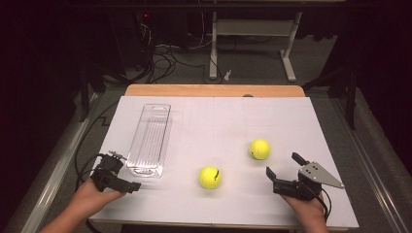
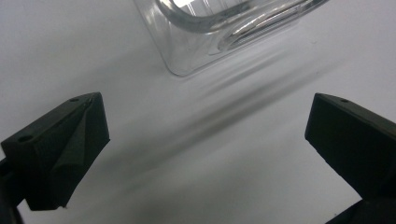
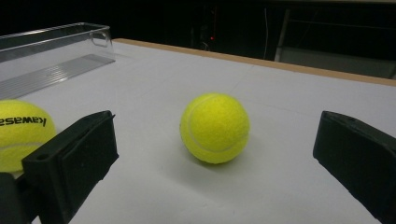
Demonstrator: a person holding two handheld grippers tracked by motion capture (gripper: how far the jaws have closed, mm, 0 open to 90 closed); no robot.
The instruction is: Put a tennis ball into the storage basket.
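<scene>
Tennis ball (image 3: 21,133) beside right tongs (image 3: 210,154) reads "kawasaki".

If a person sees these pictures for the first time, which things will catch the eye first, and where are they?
The two yellow tennis balls stand out most: one tennis ball near the table's middle front, the other ball farther back to its right, just ahead of the open right gripper. On the left lies a long clear plastic tray, lengthwise away from the person, with the open left gripper close to its near end.
</scene>
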